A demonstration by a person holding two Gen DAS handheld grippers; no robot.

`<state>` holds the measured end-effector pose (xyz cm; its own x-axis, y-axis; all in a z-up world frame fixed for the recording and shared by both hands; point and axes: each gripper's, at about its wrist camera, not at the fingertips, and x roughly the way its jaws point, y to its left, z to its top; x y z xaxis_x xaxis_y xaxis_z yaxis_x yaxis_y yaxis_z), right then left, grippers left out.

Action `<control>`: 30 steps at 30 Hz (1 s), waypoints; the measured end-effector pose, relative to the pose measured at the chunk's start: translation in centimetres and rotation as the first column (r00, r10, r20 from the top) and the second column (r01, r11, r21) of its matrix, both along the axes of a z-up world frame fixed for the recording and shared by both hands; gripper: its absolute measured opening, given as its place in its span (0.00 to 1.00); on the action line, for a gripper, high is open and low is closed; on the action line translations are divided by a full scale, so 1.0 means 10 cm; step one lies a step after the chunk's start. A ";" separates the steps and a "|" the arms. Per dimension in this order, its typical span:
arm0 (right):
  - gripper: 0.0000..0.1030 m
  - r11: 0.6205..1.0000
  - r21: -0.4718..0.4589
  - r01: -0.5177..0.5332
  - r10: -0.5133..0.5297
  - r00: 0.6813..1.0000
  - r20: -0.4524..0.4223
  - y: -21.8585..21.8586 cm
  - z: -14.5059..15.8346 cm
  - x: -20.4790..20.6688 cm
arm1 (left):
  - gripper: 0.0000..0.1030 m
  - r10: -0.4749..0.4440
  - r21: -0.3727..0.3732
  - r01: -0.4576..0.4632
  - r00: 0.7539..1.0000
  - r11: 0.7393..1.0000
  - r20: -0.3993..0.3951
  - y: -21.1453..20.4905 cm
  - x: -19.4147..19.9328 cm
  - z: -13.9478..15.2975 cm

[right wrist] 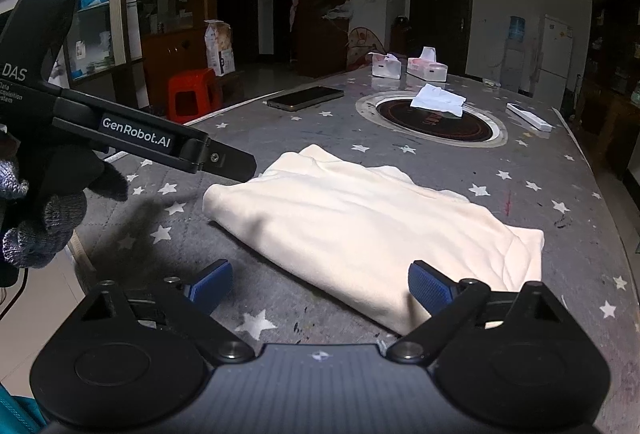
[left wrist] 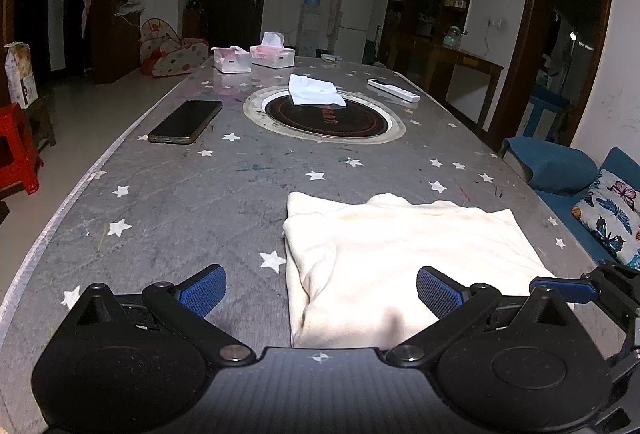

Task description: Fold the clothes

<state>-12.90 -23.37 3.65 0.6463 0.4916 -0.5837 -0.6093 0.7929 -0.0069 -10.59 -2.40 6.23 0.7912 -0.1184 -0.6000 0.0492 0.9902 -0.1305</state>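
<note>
Near the round black inset hotplate (right wrist: 434,119), my cream fleece garment (right wrist: 360,230) looks folded into a neat rectangle already. Both my left gripper (left wrist: 320,292) and right gripper (right wrist: 320,284) have fingers spread apart, holding nothing; maybe one final fold left.

Cream garment (right wrist: 360,230) lies folded near tabletop's (right wrist: 280,298) front edge. Right gripper (right wrist: 320,288) hovers over its near edge, jaws wide, nothing between pads. Left gripper (right wrist: 236,164) in gloved hand (right wrist: 44,206) at left edge. Phone (right wrist: 306,97), tissue (right wrist: 440,100) farther back.
</note>
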 end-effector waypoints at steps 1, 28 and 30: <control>0.94 1.000 0.001 0.000 0.000 1.000 -0.002 0.00 0.00 0.02 | 1.00 -0.001 -0.001 0.001 1.000 1.000 -0.002 0.00 0.02 0.00; 0.80 0.957 -0.155 -0.244 0.251 0.968 0.025 0.76 -0.10 0.26 | 1.00 0.135 -0.051 -0.139 0.989 0.989 -0.067 0.53 0.25 -0.10; 0.75 0.947 -0.180 -0.268 0.279 0.960 0.039 0.84 -0.12 0.25 | 1.00 0.143 -0.069 -0.148 0.987 0.987 -0.069 0.57 0.27 -0.09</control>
